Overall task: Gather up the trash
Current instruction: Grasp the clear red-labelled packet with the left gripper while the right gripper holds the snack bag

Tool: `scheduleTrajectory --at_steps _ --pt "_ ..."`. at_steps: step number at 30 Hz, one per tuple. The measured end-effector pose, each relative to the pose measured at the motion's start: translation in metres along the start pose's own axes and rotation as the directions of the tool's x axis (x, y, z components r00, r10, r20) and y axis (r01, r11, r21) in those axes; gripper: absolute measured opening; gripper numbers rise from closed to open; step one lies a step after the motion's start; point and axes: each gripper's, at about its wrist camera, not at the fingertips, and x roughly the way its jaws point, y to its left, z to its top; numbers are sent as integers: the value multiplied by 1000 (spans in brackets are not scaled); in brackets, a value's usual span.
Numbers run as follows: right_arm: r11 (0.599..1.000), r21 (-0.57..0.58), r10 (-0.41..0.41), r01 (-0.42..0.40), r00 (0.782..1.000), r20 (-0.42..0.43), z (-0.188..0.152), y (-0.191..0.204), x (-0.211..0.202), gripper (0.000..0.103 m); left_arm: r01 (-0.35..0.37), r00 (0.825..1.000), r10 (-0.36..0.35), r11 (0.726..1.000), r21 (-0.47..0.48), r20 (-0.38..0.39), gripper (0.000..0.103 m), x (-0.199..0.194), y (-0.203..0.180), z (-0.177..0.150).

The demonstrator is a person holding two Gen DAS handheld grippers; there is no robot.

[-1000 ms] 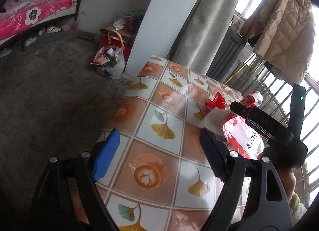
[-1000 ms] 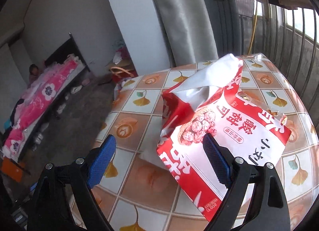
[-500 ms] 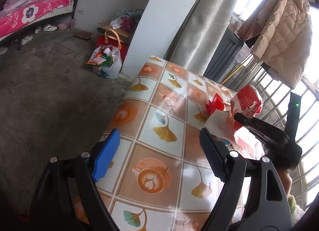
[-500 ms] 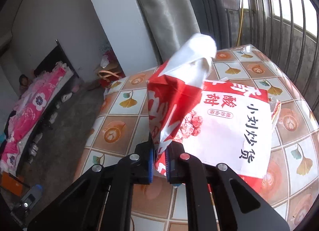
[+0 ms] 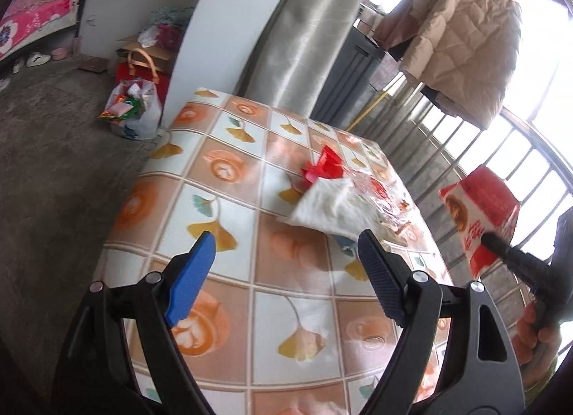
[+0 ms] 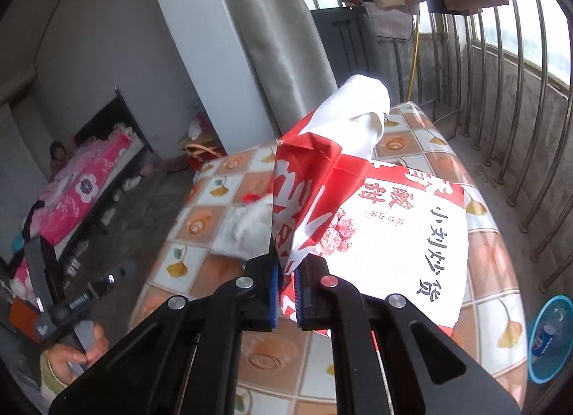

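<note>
My right gripper (image 6: 286, 293) is shut on a red and white snack bag (image 6: 376, 228) and holds it up above the tiled table (image 6: 200, 232). The same bag (image 5: 480, 214) shows at the right of the left wrist view, lifted off the table (image 5: 272, 289). My left gripper (image 5: 286, 271) is open and empty over the table's near part. Beyond it lie a crumpled white wrapper (image 5: 329, 207), a red wrapper (image 5: 322, 164) and clear plastic scraps (image 5: 383, 196). The white wrapper (image 6: 243, 228) also shows left of the held bag.
A blue bin (image 6: 549, 336) with a bottle in it stands on the floor right of the table. A full plastic bag (image 5: 132, 110) and a red bag (image 5: 143, 71) sit by the pillar. Metal railing (image 6: 519, 99) runs behind. A bed (image 6: 82, 192) is far left.
My right gripper closed on the snack bag and lifted it off the table, to the right. My left gripper stayed open and moved a little forward over the table.
</note>
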Motion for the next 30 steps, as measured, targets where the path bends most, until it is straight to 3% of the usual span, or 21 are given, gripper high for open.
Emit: scheduleTrajectory --at_steps 7,10,14,17,21,26,30 --pt "992 127 12 10 985 -172 -66 -53 36 11 70 996 -69 997 18 -54 77 23 -26 1" --pt "981 196 44 -8 983 -181 -81 -69 46 11 103 992 -99 994 43 -72 77 33 -42 6" --pt "962 266 105 -59 981 -162 -88 -84 49 11 139 989 -129 976 167 -71 73 45 -81 13" --pt "955 286 116 -76 985 -129 -85 -92 44 10 170 985 -156 944 282 -73 68 56 -117 14" --pt "926 354 171 -129 981 -91 -85 -111 40 9 193 981 -163 876 442 -105 61 81 -166 7" --pt "863 455 272 -220 961 -53 -91 -129 41 9 155 987 -91 786 598 -136 58 127 -207 -8" --pt "844 479 291 -239 956 -36 -92 -137 40 9 125 986 -19 746 654 -166 51 157 -222 -14"
